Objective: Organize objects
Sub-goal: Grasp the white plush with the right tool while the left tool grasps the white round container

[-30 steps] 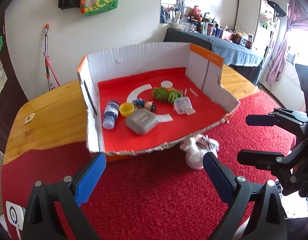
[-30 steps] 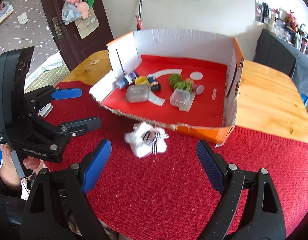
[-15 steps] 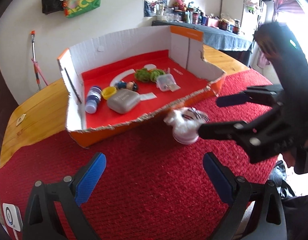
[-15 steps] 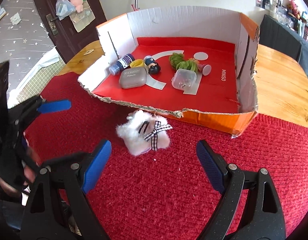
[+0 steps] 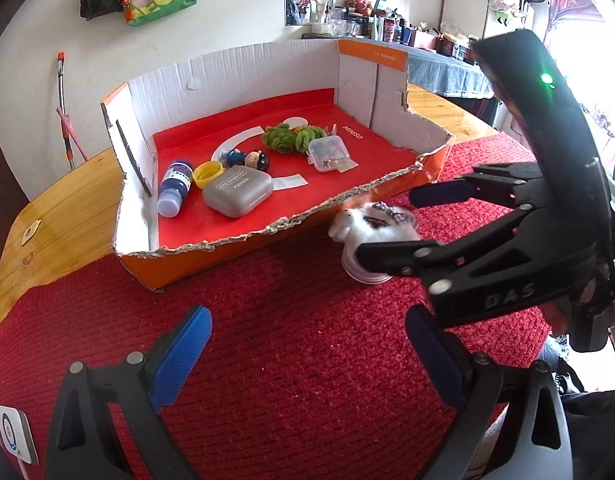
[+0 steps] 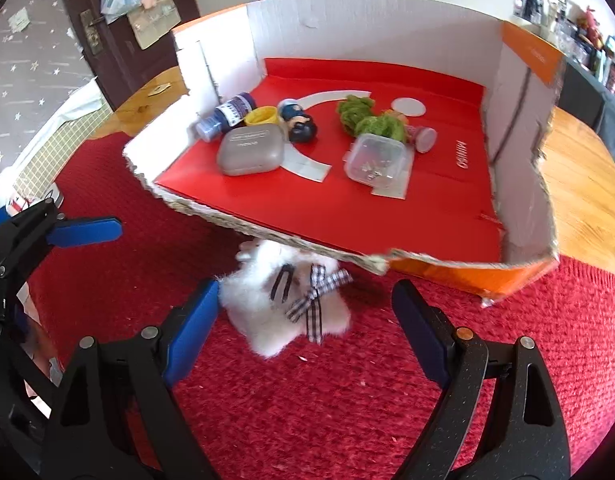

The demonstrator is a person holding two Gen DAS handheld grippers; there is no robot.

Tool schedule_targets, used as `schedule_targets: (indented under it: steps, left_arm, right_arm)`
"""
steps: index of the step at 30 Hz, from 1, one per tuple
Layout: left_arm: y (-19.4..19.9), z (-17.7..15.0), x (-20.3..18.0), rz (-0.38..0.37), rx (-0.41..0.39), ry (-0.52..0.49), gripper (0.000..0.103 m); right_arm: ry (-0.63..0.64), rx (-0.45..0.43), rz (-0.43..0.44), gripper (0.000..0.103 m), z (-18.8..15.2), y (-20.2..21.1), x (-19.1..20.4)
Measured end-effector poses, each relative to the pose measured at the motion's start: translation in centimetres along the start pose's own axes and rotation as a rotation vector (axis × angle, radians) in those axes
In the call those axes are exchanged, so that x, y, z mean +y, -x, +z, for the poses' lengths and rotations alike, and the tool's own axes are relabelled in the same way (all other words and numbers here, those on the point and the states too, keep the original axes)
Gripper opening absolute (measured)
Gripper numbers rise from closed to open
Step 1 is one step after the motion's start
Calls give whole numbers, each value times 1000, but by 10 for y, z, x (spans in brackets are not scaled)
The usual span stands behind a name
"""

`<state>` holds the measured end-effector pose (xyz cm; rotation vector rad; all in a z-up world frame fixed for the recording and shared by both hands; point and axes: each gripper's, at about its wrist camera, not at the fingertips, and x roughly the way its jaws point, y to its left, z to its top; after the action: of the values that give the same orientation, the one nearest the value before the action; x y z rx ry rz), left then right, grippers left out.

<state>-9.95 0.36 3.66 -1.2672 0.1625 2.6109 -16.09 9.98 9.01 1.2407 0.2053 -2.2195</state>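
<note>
Red-lined cardboard box (image 6: 519, 92) already holds most of the items: grey case (image 6: 251, 152), blue bottle (image 6: 227, 114), yellow cap (image 6: 261, 116), figurine (image 6: 299, 122), green fuzzy piece (image 6: 367, 118) and clear plastic container (image 6: 375, 160). One thing is judged left outside: the white fluffy item (image 6: 283, 304) with a checked bow, lying on the red knitted cloth (image 6: 347, 420) just beside the box's torn front edge.

Right gripper (image 6: 305, 322) is spread wide with nothing held; the fluffy item is seen near its left blue finger, partly between the jaws, not pinched. Left gripper (image 5: 307, 356) is also wide open and empty, over bare cloth, well apart from the item. So the pick is not yet made; grasp and transfer into the box are judged to remain.

Hard to read:
- Contact between the blue finger and the fur cannot be settled.
- In the left wrist view the item's lower part is covered by the right gripper's near finger; a pale ribbed round base seems to show under the fur, identity unclear.
- The small pinkish piece behind the green one is partly hidden.
- Contents of the clear container are too small to tell.
- The box's front edge hides the item's far side in the right wrist view.
</note>
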Motion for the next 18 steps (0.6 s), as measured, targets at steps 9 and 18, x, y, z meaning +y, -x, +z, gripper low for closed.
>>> schedule_targets:
  steps: [9, 18]
  left_arm:
    - [-9, 9, -14, -22, -3, -35, 99]
    - [-28, 20, -32, -15, 11, -90, 91]
  right_arm:
    - [-79, -36, -34, 87, -14, 28, -31]
    - [-87, -17, 52, 87, -8, 23, -32]
